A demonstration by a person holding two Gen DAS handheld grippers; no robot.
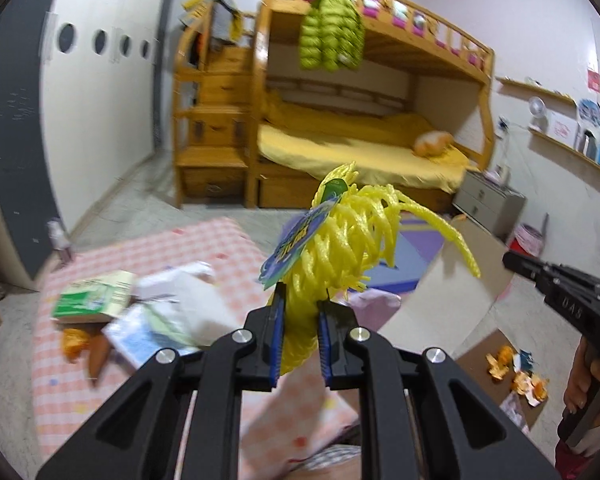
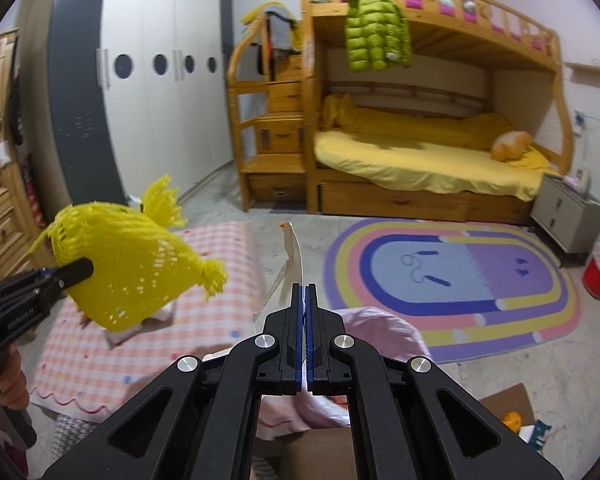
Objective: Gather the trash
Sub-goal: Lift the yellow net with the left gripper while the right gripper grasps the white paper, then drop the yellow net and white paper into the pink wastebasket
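Gripping tight, the left gripper (image 1: pixel 300 308) has its blue-padded jaws clamped on a yellow mesh net (image 1: pixel 340 236), lifted clear above the pink checked mat (image 1: pixel 220 236); a blue label (image 1: pixel 296 240) hangs off the net's side; from the right wrist view that same net (image 2: pixel 128 264) bulges out beside the left gripper (image 2: pixel 76 272). Over on the other hand, the right gripper (image 2: pixel 305 300) is pinched closed on a thin white wrapper (image 2: pixel 294 256), which sticks up between the jaws. Down on the mat lie a green carton (image 1: pixel 96 296), white paper (image 1: pixel 192 300) and orange peel (image 1: pixel 76 342); more orange peel scraps (image 1: pixel 516 372) sit on the cardboard (image 1: pixel 460 288) near the rainbow rug (image 2: pixel 460 280).
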